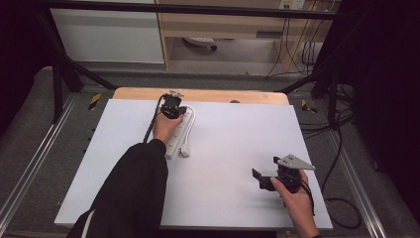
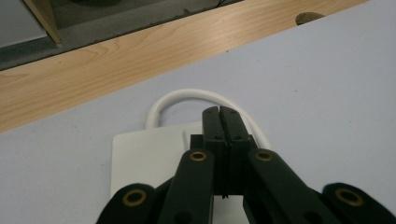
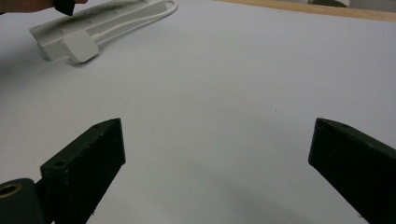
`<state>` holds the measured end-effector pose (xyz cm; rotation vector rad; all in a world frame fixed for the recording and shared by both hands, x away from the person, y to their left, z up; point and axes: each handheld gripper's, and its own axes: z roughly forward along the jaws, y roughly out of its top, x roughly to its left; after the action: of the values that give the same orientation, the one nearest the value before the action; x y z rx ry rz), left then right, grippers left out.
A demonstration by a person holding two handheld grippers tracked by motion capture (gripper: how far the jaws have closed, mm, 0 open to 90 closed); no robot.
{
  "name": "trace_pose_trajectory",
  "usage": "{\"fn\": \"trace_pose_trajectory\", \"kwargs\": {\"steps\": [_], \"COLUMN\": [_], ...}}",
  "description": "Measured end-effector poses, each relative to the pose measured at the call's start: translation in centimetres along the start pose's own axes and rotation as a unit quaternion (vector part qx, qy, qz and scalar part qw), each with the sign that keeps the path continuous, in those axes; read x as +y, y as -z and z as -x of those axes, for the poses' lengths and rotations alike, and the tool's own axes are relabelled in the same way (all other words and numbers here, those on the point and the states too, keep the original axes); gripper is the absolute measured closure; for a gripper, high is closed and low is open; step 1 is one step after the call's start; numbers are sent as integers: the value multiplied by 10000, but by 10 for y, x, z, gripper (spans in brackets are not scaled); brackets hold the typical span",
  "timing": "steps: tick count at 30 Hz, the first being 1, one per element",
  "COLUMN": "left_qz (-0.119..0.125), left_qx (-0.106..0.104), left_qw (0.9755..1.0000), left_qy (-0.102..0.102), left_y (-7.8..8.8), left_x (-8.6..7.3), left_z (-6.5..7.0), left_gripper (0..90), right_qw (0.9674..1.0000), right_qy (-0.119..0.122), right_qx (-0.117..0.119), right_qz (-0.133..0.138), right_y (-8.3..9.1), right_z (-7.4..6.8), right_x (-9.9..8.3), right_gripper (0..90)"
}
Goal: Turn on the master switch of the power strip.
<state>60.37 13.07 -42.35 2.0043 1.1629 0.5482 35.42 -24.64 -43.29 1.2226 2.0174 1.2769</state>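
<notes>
A white power strip (image 1: 176, 138) lies on the white board (image 1: 223, 148) at the far left, its white plug (image 1: 184, 150) resting beside it. My left gripper (image 1: 174, 106) hovers over the strip's far end. In the left gripper view its jaws (image 2: 219, 113) are pressed together with nothing visible between them, above the strip's end (image 2: 140, 158), and the white cable (image 2: 187, 94) loops just beyond. My right gripper (image 1: 265, 167) is low over the board near the right front, open, pointing left. Its view shows the jaws (image 3: 215, 126) spread wide over bare board, with the strip (image 3: 93, 21) and plug (image 3: 80, 46) far off.
A wooden table edge (image 1: 208, 95) runs behind the board, with a round hole (image 2: 309, 17) in it. Black frame bars (image 1: 64, 64) and loose cables (image 1: 341, 148) flank the table. Bare board lies between the two grippers.
</notes>
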Motion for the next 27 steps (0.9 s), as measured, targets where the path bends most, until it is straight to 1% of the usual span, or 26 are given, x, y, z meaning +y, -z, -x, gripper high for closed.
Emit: {"fn": "trace_pose_trajectory", "kwargs": {"steps": [5, 8, 13, 16, 19, 27], "left_qz": [-3, -42, -65, -102, -111, -105], "left_qx": [-10, -12, -34, -15, 7, -59], "left_qw": [10000, 10000, 10000, 9999, 9999, 9999], "left_qy": [59, 10, 51, 25, 40, 33], "left_y": [-2, -2, -4, -5, -5, -6], "left_x": [0, 1, 1, 1, 1, 2], "left_z": [-2, -1, -1, -2, -3, -1], "left_gripper": [900, 900, 900, 900, 900, 900], "right_qw": [10000, 10000, 10000, 10000, 10000, 10000], "right_qy": [-22, -14, -19, -18, -17, -17], "right_qx": [8, 15, 20, 21, 26, 32], "right_qz": [-15, -14, -23, -15, -21, -30], "right_y": [-1, -1, -1, 0, 0, 0], "right_z": [0, 0, 0, 0, 0, 0], "right_x": [0, 0, 0, 0, 0, 0], "right_gripper": [42, 41, 42, 42, 41, 41]}}
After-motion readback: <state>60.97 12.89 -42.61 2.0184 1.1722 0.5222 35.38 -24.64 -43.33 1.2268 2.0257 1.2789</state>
